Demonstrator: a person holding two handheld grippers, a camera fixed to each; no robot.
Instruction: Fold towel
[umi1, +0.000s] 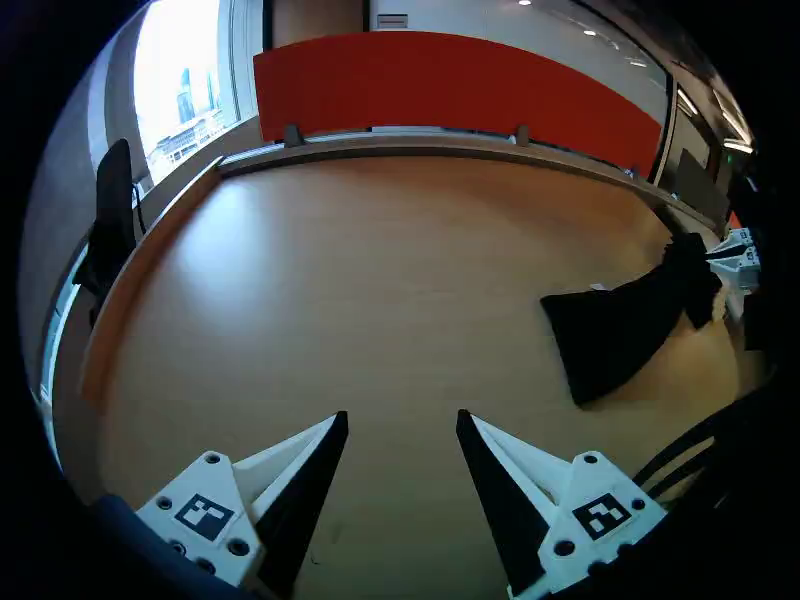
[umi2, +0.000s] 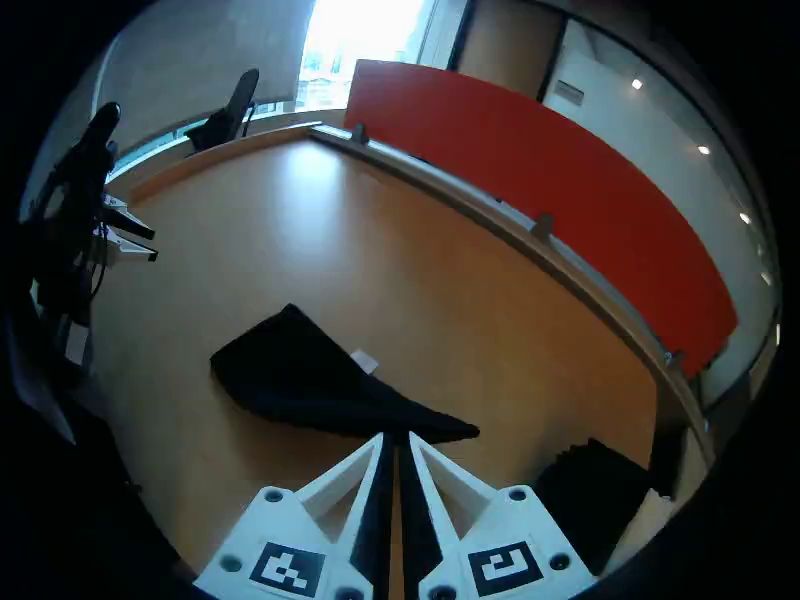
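Observation:
A black towel (umi2: 300, 385) with a small white tag (umi2: 365, 360) lies crumpled on the wooden table (umi2: 400, 250). My right gripper (umi2: 397, 442) is shut on its near corner. In the left gripper view the towel (umi1: 615, 335) lies at the right, and one end of it rises to the right gripper (umi1: 738, 258) at the far right. My left gripper (umi1: 400, 420) stands open over bare table, well left of the towel, with nothing between its fingers. It is also seen as the left gripper (umi2: 125, 235) at the far left in the right gripper view.
A red divider panel (umi1: 450, 85) runs along the table's far edge. A dark chair (umi1: 110, 215) stands by the window at the left. Several dark folded cloths (umi2: 600, 490) sit near the right gripper. Bare wood spreads between the two grippers.

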